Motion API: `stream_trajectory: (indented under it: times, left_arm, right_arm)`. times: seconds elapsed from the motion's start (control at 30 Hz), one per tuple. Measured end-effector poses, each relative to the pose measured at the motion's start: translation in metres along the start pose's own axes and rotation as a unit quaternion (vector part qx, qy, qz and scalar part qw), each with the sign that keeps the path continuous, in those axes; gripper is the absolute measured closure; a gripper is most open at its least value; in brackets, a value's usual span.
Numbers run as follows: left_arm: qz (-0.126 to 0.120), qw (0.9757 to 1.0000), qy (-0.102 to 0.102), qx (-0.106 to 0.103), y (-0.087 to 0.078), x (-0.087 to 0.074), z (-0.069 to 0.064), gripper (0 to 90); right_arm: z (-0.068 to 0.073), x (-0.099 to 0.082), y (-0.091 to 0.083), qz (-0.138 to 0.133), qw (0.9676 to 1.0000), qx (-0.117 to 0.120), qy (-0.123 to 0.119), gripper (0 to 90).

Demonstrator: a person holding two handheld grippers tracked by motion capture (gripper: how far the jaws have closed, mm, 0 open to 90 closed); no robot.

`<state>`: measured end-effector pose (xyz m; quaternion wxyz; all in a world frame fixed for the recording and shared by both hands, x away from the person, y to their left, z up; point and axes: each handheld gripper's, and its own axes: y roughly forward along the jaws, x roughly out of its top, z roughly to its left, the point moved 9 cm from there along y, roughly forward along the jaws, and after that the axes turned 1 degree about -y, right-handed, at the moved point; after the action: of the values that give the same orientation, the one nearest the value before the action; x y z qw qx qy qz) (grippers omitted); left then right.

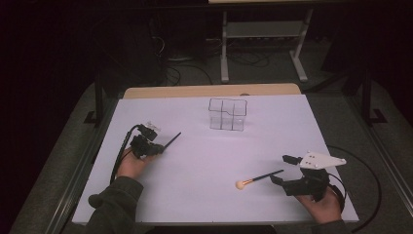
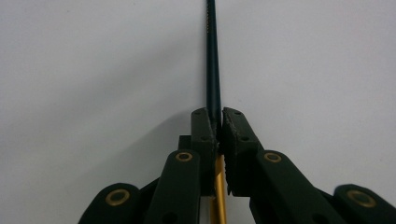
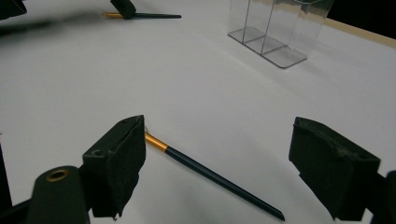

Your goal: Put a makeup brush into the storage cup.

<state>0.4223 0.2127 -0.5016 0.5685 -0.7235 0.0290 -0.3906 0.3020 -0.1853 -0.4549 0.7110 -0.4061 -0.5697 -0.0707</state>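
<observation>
While a dark brush (image 2: 213, 70) is clamped in the left gripper (image 1: 155, 148), low over the table (image 1: 195, 195) (handle pointing forward), it should be lifted level toward the clear organizer (image 1: 227, 114); the right gripper (image 3: 219, 172) is held wide around a second brush (image 3: 219, 179).

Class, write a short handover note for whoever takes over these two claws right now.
Left claw: shut on a makeup brush, gripped near its gold ferrule, low over the white table.
Right claw: open, with the second brush lying on the table between its jaws, untouched.
Clear divided holder: upright at the far middle, no brush in it.
Done: first brush gripped.
Left, probably: put it in the holder, then pick up the second.
</observation>
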Motion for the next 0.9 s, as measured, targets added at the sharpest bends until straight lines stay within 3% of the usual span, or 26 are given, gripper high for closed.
stream_trajectory:
  times: [0.17, 0.9]
  left_arm:
    - [0.003, 1.0000, 0.005, -0.007, -0.0033, -0.0003, -0.0011, 83.6]
    - [0.009, 0.9997, -0.005, -0.021, -0.0036, -0.0029, 0.0019, 83.9]
  right_arm:
    - [0.0010, -0.0005, 0.0019, 0.004, 1.0000, 0.003, -0.004, 18.0]
    - [0.0009, -0.0024, 0.0024, 0.011, 0.9999, 0.003, -0.004, 18.6]
